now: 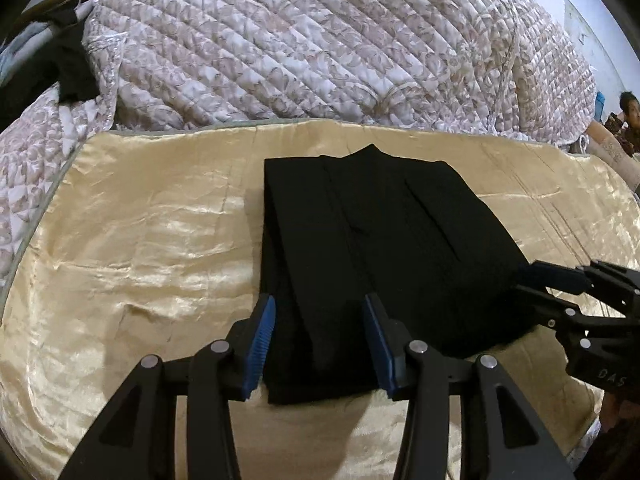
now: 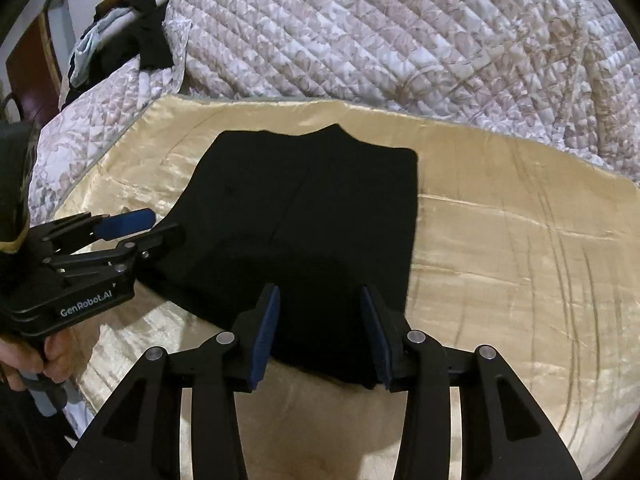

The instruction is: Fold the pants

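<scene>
Black pants [image 1: 372, 248] lie folded into a flat rectangle on a gold satin sheet [image 1: 140, 240]. My left gripper [image 1: 320, 300] hovers over the near left edge of the fold. Its blue pads [image 1: 260, 340] are apart and no cloth is pinched. In the right wrist view the same pants [image 2: 312, 216] fill the middle. My right gripper [image 2: 320, 290] stands open over their near edge, pads apart and clear of the cloth. Each gripper shows in the other's view: the right gripper [image 1: 522, 280] at the pants' right side, the left gripper [image 2: 168, 222] at their left side.
A quilted floral bedspread [image 1: 300, 48] is bunched behind the satin sheet. Dark clothes [image 2: 148, 44] are heaped at the far left. A hand [image 2: 36, 364] grips the left gripper's handle. A seated person [image 1: 624, 120] is at the far right edge.
</scene>
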